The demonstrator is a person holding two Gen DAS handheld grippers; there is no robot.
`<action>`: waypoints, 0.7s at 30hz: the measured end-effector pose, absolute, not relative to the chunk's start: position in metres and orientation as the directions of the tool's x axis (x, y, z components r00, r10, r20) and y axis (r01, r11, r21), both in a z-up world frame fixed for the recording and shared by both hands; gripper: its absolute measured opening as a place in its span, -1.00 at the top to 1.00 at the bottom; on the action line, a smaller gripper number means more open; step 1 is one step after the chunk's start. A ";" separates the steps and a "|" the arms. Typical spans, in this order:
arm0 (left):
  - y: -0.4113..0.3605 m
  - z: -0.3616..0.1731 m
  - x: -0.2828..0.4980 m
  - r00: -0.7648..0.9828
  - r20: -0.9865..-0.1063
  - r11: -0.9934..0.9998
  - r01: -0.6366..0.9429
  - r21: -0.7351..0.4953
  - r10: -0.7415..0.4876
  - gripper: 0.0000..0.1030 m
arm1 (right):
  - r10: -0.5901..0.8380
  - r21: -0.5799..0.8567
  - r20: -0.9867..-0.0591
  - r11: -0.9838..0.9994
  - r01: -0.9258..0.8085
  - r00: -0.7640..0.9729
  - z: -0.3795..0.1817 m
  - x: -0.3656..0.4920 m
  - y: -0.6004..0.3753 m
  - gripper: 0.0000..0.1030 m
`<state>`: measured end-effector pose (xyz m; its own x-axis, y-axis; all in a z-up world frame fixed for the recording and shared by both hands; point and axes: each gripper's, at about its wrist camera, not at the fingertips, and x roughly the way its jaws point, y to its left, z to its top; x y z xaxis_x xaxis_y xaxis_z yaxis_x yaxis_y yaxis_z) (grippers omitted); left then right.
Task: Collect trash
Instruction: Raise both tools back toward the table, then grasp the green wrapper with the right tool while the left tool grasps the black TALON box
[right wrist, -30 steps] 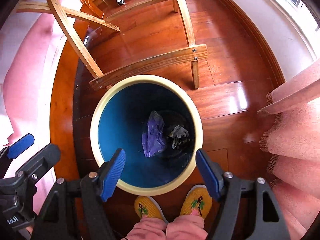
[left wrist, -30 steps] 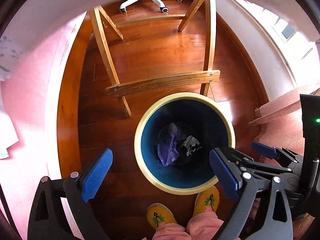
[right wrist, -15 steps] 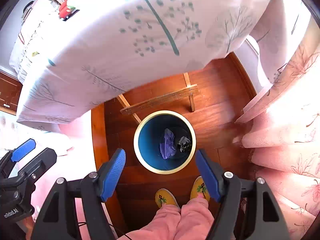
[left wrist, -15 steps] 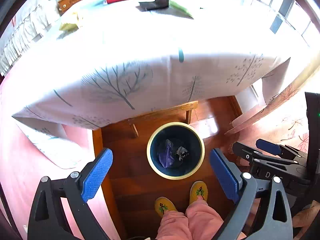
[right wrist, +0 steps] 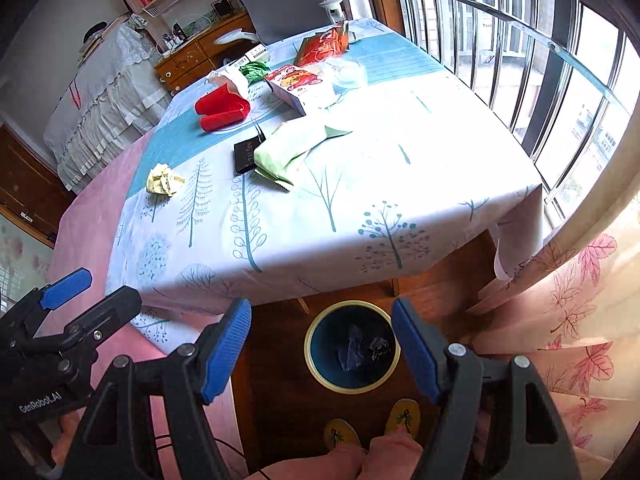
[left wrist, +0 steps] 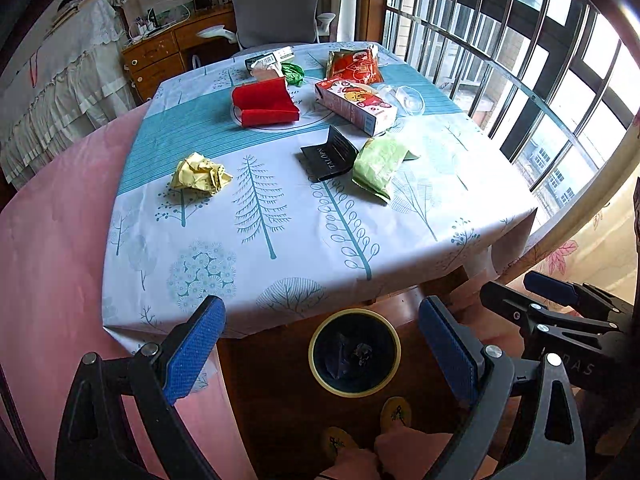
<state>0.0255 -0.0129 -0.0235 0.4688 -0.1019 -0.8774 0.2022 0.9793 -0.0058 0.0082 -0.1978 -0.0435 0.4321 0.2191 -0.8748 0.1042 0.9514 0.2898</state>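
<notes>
two grippers hang side by side above the near edge of a table, both tilted down. the left gripper (left wrist: pixel 320 352) has its blue pads spread wide with nothing between them, and the right gripper (right wrist: pixel 320 352) is spread the same way, also empty. on the wooden floor just in front of the table stands a round bin (left wrist: pixel 354 384) with a pale yellow rim and dark blue inside; a purple scrap and a dark crumpled bit lie at its bottom. the person's two yellow slippers (right wrist: pixel 372 426) sit just beside the bin. the table wears a white cloth (left wrist: pixel 256 240) printed with teal trees. the trash is spread over the far half of it: a crumpled yellow paper ball (left wrist: pixel 200 172) toward the left, a folded black card (left wrist: pixel 330 155) touching a pale green bag (left wrist: pixel 378 166), a red case (left wrist: pixel 264 102) lying open, a red and white carton (left wrist: pixel 356 106), a red snack packet (left wrist: pixel 354 66) behind it, and a green wad (left wrist: pixel 292 73) near the far edge. a grey office chair (left wrist: pixel 276 4) stands behind the table.
</notes>
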 end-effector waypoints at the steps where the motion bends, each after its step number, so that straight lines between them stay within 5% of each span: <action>1: -0.010 -0.021 0.030 0.473 -0.876 0.980 0.197 -0.003 -0.097 -0.87 | 0.222 0.293 -0.874 0.950 0.104 0.433 -0.039 0.015 -0.196 -0.42; 21: 0.007 -0.044 0.159 0.427 -0.901 0.992 -0.053 -0.112 -0.079 -0.87 | 0.381 0.438 -0.895 0.850 0.293 0.234 -0.103 0.209 -0.213 -0.42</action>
